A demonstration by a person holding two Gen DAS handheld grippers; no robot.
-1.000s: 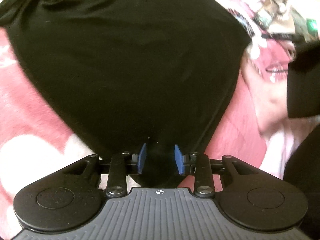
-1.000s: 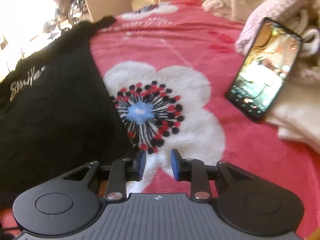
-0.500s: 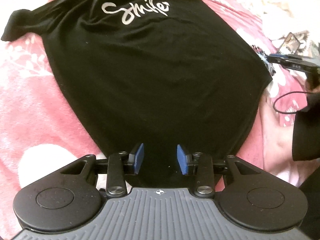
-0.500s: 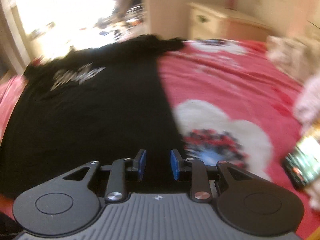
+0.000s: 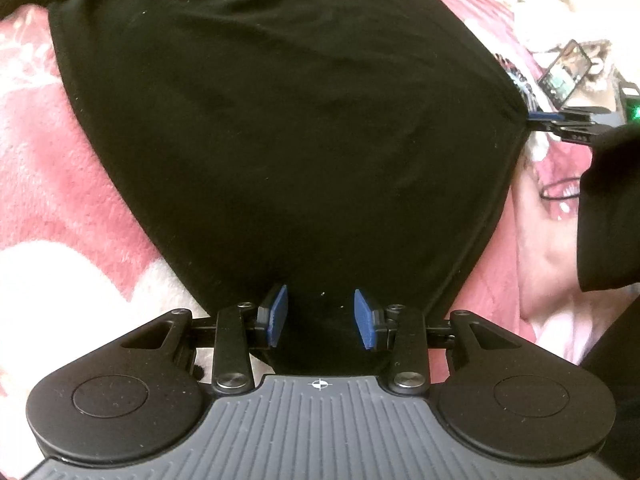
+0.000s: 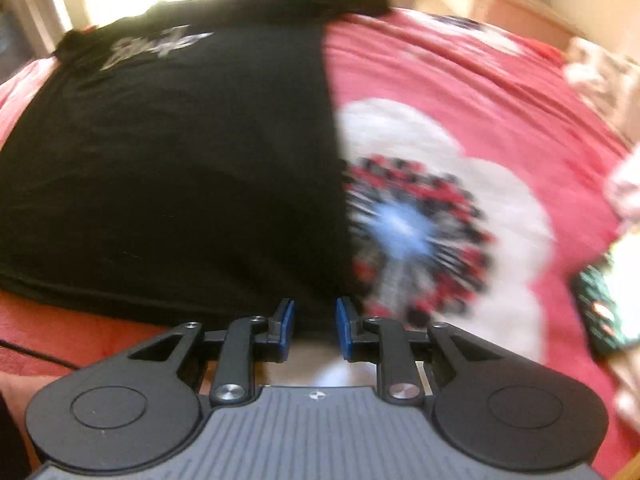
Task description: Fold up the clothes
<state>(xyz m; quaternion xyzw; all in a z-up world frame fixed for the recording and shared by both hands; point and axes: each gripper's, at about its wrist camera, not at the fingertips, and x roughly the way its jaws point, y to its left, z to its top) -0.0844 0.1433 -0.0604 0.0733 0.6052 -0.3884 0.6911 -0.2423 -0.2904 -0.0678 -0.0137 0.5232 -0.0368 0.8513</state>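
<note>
- The black T-shirt [image 5: 288,128] lies spread flat, print side up, on the pink flowered blanket [image 6: 460,92], white lettering near the collar.
- Left gripper [image 5: 320,318] gapes wide over the hem.
- Right gripper [image 6: 314,328] stands parted at the hem corner; whether it pinches cloth, I cannot tell.

Both wrist views sit low at the black T-shirt [image 5: 280,120] hem, facing its collar; both share its print.
</note>
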